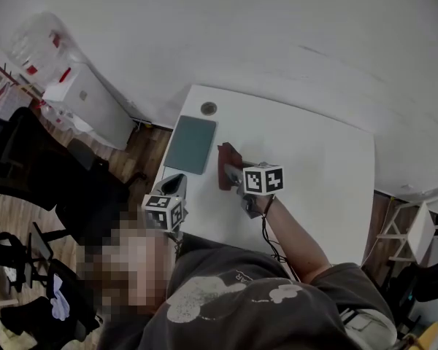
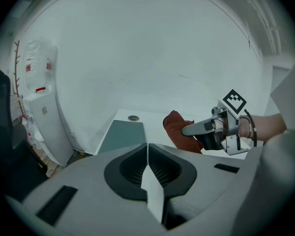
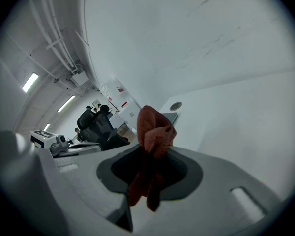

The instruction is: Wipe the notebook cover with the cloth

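Bench (image 1: pixel 314 166): carrying the items below.
Notebook (image 1: pixel 190 144): lying flat toward the bench's far left corner.
Round port (image 1: pixel 209 109): sitting in the benchtop just behind the notebook.
Cloth (image 1: pixel 227 165): sitting just right of the notebook, between the right tool's (image 1: pixel 232 171) jaws.
Left tool (image 1: pixel 175 185): hovering at the near left edge, before the notebook.
Chair (image 1: pixel 29 159): standing on the floor, left of the bench.

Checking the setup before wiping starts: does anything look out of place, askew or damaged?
Nothing stands out. The flat teal notebook lies closed near one edge of the white table, and the rust-red cloth is bunched in the right gripper's jaws.
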A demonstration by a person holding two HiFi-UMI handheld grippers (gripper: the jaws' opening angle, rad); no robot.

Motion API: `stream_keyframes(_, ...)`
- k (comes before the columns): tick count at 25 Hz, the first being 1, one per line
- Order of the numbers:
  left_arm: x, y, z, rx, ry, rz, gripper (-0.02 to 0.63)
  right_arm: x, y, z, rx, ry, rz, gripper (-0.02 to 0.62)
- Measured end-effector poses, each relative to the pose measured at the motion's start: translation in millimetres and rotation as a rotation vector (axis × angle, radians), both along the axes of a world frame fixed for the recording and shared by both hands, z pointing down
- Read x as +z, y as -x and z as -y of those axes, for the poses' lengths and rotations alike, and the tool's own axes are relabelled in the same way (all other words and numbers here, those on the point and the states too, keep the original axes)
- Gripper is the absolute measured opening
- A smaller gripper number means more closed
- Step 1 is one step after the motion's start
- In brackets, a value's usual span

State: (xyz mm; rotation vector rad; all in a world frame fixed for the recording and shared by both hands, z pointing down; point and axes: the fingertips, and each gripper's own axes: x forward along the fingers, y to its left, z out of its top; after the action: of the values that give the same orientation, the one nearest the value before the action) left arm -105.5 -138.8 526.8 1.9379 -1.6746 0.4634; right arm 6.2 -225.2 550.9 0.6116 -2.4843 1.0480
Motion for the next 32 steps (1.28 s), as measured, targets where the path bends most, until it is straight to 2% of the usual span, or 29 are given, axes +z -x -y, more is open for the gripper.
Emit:
stream_keyframes(5, 0.3, -22.8, -11.4, -0.05, 0.002, -0.022, 0.006, 3.5, -17.1, -4.6, -0.037, 0.01, 0.001, 0.106)
stream_keyframes(9, -2.5, -27.8, -16.6, -0.087, -0.01, -0.041, 0.006, 3.4, -18.2, -4.4, -0.065, 0.012, 0.001, 0.106)
stream_keyframes(21, -0.4, -24.0, -39.6, -0.158, -0.037, -0.098, 0.006, 2.5, -7.6, -13.8, -0.101, -0.012, 0.006, 0.105)
stream_keyframes(32, -2.0, -17.7, -99.4, -0.17, -0.045, -0.13, 0.007, 0.6, 6.0, -63.9, -0.093, -0.017, -0.018, 0.103)
